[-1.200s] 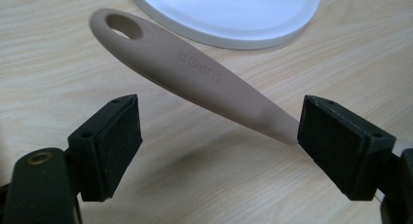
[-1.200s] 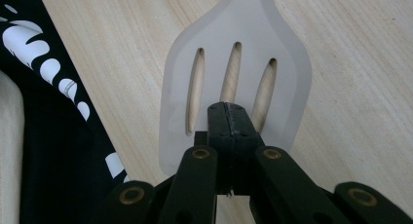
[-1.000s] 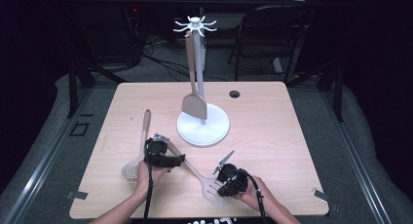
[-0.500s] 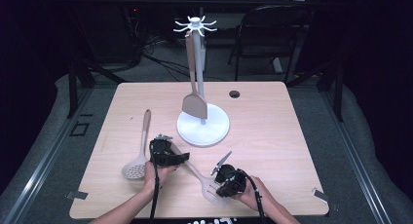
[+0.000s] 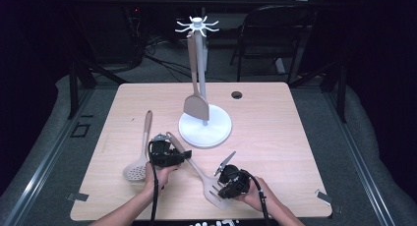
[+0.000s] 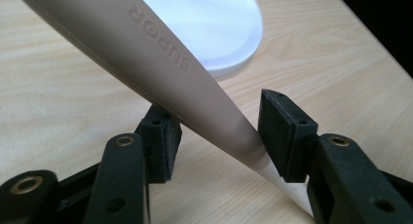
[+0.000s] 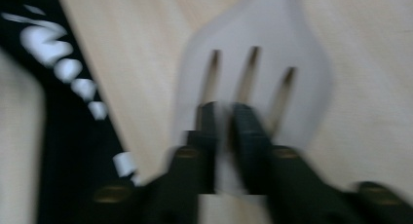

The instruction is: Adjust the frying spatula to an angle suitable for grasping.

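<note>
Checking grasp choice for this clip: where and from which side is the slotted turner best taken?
Take the slotted turner by its tapered handle, from the side, one pad each flank; it slants up off the table, leaving room. The flat head lies low.

1. A lab-like recording room: dark walls, grey carpet (image 5: pixel 344 137).
2. A lone wooden counter (image 5: pixel 275 118) ringed by black metal framing (image 5: pixel 78 83).
3. Cables (image 5: pixel 152 49) and a folding chair (image 5: pixel 275 34) behind.

Left claw (image 5: pixel 183 156) at slotted spatula (image 5: pixel 196 171) handle; right claw (image 5: pixel 225 163) at its blade.
</note>
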`<state>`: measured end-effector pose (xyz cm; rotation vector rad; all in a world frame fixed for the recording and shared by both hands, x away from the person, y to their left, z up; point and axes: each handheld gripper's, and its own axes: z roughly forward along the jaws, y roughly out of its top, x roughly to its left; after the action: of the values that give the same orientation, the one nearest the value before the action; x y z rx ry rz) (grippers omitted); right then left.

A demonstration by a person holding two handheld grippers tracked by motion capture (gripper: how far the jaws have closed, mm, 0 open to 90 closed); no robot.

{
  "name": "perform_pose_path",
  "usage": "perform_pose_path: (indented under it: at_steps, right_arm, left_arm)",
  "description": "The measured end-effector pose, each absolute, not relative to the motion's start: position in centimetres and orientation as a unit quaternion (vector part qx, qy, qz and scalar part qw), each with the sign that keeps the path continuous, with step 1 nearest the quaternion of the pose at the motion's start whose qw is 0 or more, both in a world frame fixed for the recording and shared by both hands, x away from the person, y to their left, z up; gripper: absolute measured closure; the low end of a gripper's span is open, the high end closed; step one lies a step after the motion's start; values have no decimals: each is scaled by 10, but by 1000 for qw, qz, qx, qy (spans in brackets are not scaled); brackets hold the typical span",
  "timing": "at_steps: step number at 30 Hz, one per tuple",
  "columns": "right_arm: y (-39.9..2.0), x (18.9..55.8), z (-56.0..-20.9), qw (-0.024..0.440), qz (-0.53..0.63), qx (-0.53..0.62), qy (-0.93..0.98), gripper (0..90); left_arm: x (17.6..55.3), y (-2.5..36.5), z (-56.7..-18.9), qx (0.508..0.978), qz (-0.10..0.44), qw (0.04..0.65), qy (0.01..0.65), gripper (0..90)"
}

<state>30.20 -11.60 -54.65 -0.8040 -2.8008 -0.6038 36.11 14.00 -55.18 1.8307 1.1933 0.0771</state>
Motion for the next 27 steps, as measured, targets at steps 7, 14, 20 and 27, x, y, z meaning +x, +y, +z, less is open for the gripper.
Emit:
perform_pose_path:
  at_steps: [7,14,20,27]
  right_arm:
    - [-115,302,-543,66,-226,-271,-933,611]
    - [-110,308,-533,10,-265,-304,-915,544]
    - [-95,311,-530,-40,-290,-312,-904,547]
    - [-83,315,-533,-49,-296,-307,-903,623]
  left_arm:
    - [358,138,-544,747,44,477,461,545]
    - [353,134,-534,747,56,495,440,566]
    - [347,130,-529,747,67,506,426,580]
    - [343,128,-524,745,68,517,415,594]
